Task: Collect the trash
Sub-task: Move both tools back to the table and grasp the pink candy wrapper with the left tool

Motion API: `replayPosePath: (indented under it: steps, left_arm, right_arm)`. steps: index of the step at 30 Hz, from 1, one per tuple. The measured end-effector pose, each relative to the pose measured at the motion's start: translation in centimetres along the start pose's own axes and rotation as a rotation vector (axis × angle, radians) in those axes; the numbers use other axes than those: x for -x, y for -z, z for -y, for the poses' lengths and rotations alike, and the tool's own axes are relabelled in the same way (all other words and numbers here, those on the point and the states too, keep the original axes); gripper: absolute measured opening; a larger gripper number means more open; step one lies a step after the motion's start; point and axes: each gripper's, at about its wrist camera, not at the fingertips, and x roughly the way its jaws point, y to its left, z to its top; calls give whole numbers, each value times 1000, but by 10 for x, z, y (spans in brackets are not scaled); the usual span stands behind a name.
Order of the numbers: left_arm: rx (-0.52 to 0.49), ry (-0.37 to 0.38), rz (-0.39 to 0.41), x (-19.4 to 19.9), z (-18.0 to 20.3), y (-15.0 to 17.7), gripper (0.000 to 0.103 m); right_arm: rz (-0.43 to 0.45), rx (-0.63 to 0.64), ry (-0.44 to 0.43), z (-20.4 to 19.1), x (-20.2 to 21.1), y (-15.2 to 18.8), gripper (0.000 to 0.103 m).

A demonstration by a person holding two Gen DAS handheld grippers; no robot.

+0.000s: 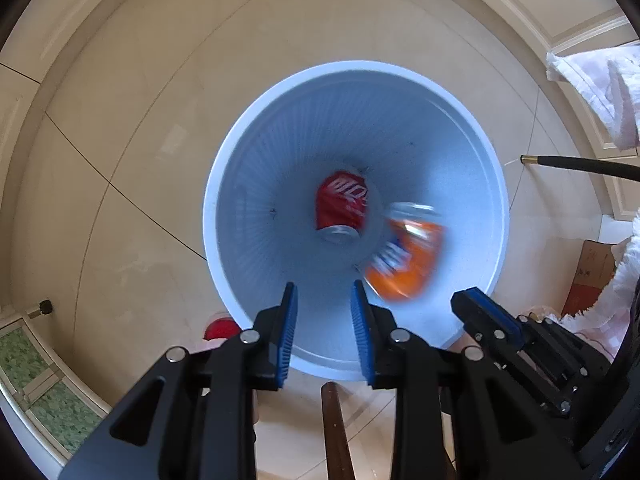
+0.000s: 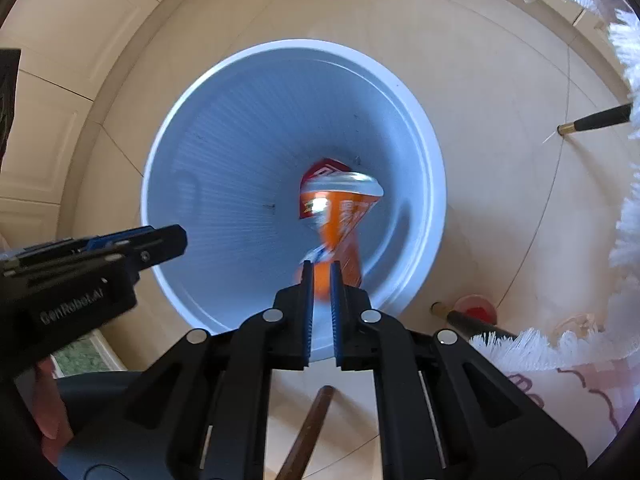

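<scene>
Both grippers point down over a white bin (image 1: 248, 184) standing on a pale tiled floor (image 1: 132, 152).

Over the near rim, the left gripper (image 1: 324, 300) has its blue pads a narrow gap apart with nothing between them. To its left, half hidden behind its finger, a small red thing (image 1: 220, 328) lies on the floor just outside the bin; I cannot tell what it is.

At the bottom of the bin lies a red can (image 1: 342, 204) on its side. Just right of it, an orange can (image 1: 408, 260) is blurred inside the bin, near the right wall and touching neither gripper as far as I can see.

The right gripper (image 2: 321, 276) hangs over the near right rim with its pads almost together; the orange can (image 2: 340, 216) shows beyond the tips, but I cannot tell whether the pads touch it.

Further right, a dark leg (image 1: 580, 165) with a brass tip meets the floor, and a white fringed cloth (image 2: 540, 348) hangs near the right edge.
</scene>
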Motion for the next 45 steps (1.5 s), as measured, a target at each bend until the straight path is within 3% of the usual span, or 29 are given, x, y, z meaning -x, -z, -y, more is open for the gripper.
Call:
replayPosePath:
  steps: [9,14,18,20,21,23,25,28,30,34,38,42,45]
  left_arm:
    - [12,-3,68,39,-1,15,27]
    - [23,18,205,107,-3,35,27]
    - [4,-7,343,175,-3,64,29]
    - [29,20,425,219,-6,83,35]
    - [32,27,452,234,-7,90,35]
    - [27,39,551,280,-3,113,39]
    - [12,44,643,320,4,134,47]
    - [-22,71,777,376,20,165,58]
    - [-52,95,852,408,36,187,58]
    - [-143,135,984,461,78,229,62]
    - [-273,192,1057,496,126,258,71]
    - [-428,223,1037,500,189,271,72]
    - [-530,267,982,489,239,273,72]
  right_arm:
    - [56,6,-5,-12,44,12,9]
    - [167,55,33,-34,102,25,9]
    - [323,131,89,-63,177,39,9]
    - [409,161,95,-75,220,48,9]
    - [462,170,97,-80,244,55,11]
    - [545,179,92,-86,287,68,24]
    - [624,186,137,-93,324,83,51]
    - [748,189,159,-96,387,115,51]
    - [802,175,147,-97,413,131,55]
    - [936,141,116,-78,478,174,61]
    - [1033,86,140,-42,525,207,68]
    - [1088,-32,261,21,550,250,71]
    - [1078,-148,307,73,553,269,71]
